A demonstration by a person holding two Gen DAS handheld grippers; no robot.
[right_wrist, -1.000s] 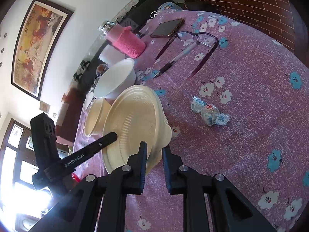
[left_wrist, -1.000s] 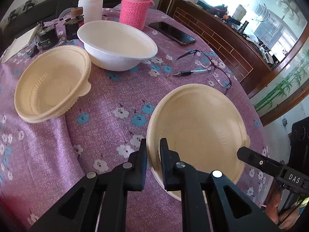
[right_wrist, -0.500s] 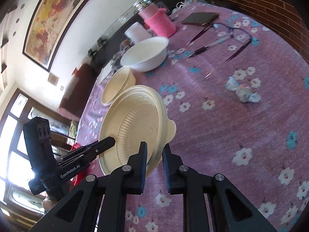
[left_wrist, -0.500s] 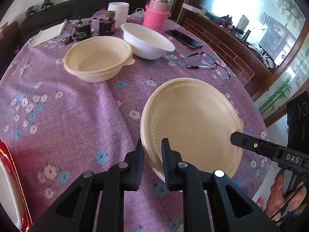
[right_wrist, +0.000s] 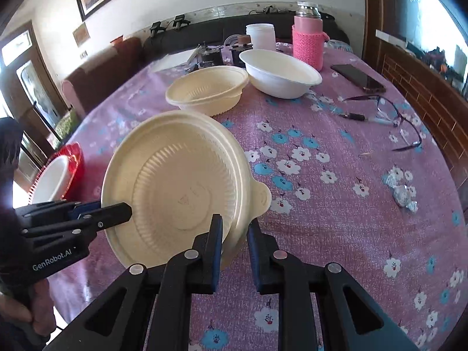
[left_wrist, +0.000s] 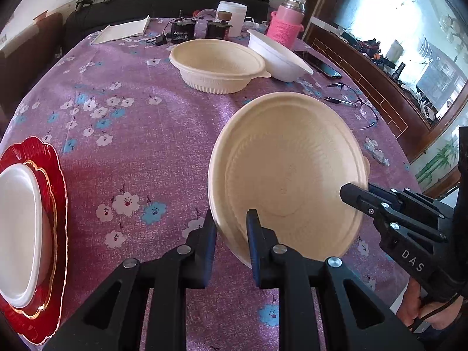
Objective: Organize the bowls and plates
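Cream bowl [left_wrist: 288,172] held off the purple cloth [left_wrist: 131,152], tilted, rim pinched from two opposite sides. Left gripper [left_wrist: 231,234] angled steeply down, clamped on near-left rim; jaws just been easing open, rim between pads. Right gripper [right_wrist: 234,235] angled down too, clamped on the rim by the tab; also opened slightly just now, rim between its pads. Seen from left cam, right gripper tip lies on the bowl's right edge; from right cam, left gripper tip on the left edge. Hand [right_wrist: 17,307] on left handle, low in corner.

Count: cream bowls 2, one held, one [left_wrist: 218,65] on cloth at far side. White bowl [left_wrist: 278,54] 1, touching or just beside that far cream one. Red plate [left_wrist: 44,234] 1, at left edge, white dish [left_wrist: 17,234] 1 on it. Pink flask [left_wrist: 286,23] 1, phone [right_wrist: 358,77] 1, glasses [right_wrist: 389,117] 1, pen [right_wrist: 356,117] 1.
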